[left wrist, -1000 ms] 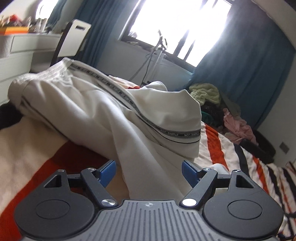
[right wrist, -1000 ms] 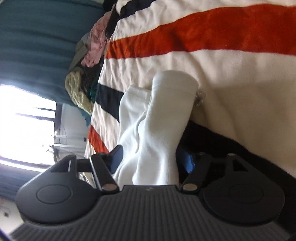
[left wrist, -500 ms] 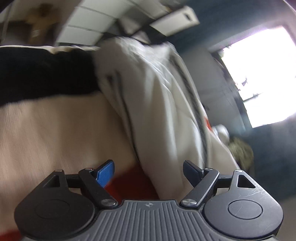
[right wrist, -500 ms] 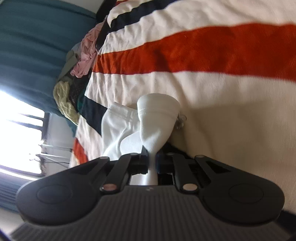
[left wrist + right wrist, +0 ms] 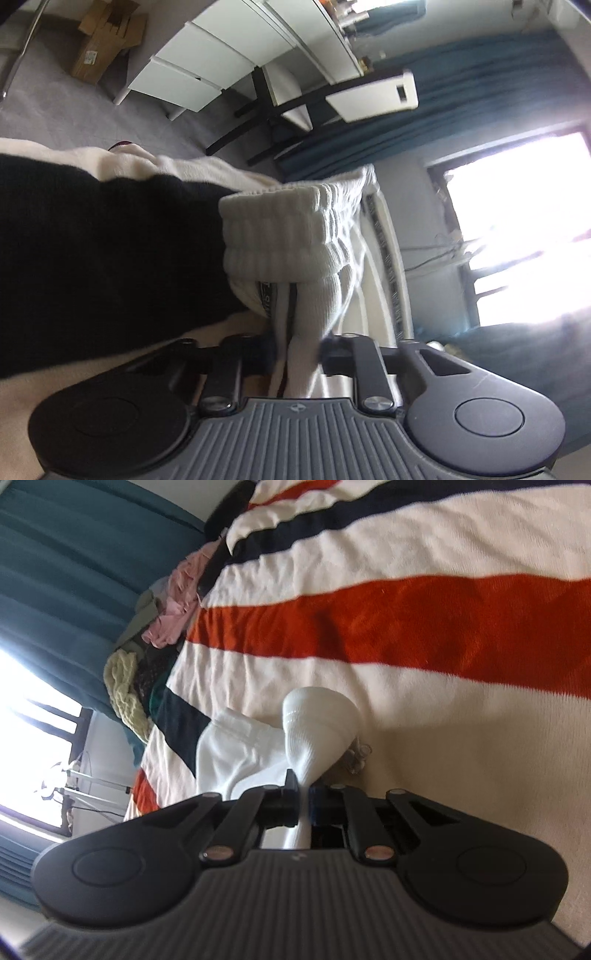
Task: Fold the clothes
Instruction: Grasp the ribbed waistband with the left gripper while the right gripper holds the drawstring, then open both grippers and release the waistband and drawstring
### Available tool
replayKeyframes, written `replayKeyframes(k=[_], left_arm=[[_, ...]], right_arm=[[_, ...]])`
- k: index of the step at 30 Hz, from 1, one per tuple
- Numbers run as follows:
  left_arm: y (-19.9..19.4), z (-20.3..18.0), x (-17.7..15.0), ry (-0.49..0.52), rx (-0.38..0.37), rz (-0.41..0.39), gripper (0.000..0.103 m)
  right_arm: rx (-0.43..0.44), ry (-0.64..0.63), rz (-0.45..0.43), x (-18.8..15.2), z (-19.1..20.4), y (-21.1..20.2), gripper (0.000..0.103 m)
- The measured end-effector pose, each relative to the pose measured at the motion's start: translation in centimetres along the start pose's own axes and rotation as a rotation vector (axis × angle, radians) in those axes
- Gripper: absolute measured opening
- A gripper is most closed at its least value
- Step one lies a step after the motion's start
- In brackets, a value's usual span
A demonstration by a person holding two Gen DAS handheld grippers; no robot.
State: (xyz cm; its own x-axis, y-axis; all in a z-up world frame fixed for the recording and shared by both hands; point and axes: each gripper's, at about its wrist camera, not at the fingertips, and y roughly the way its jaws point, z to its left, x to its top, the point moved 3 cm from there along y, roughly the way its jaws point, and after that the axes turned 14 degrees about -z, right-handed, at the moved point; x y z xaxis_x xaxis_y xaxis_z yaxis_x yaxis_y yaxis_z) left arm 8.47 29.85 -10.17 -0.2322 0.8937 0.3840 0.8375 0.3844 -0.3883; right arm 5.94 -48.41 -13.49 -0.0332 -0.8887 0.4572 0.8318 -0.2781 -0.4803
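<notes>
Pinched at lower centre: white trousers (image 5: 295, 266) in the just-closed left gripper (image 5: 297, 350), their cuff (image 5: 317, 723) in the clamped right gripper (image 5: 303, 794), probably ready for folding over the striped bed (image 5: 443, 627).

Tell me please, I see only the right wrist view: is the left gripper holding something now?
Observer: Yes. The left gripper has just been closing, and its pads press on a bunched fold of the cream trousers.
Operator: Which part of them?
Observer: Just below the ribbed band, next to the lettered stripe.
Operator: What is behind it?
Observer: A white drawer unit and a chair on the grey floor.
</notes>
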Motion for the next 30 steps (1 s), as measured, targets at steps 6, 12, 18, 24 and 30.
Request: replayKeyframes(k=[6, 12, 18, 24, 30], left_arm=[[-3.6, -1.4, 5.3, 0.022, -0.055, -0.053, 0.013], [-7.1, -2.9, 9.1, 0.095, -0.076, 0.043, 0.012], [-9.2, 0.0, 8.0, 0.256, 0.028, 0.079, 0.012], [-8.4, 4.3, 7.2, 0.259, 0.123, 0.121, 0.014], [-9.0, 2.9, 7.5, 0.365, 0.148, 0.119, 0.029]], right_arm=[[0.039, 0.015, -0.104, 0.8, 0.5, -1.2, 0.007], [0.054, 0.017, -0.183, 1.8, 0.7, -2.9, 0.007], [-0.106, -0.02, -0.203, 2.2, -0.4, -4.5, 0.007], [-0.271, -0.021, -0.087, 1.2, -3.1, -2.9, 0.007], [-0.302, -0.075, -0.092, 1.0, -2.6, -3.2, 0.014]])
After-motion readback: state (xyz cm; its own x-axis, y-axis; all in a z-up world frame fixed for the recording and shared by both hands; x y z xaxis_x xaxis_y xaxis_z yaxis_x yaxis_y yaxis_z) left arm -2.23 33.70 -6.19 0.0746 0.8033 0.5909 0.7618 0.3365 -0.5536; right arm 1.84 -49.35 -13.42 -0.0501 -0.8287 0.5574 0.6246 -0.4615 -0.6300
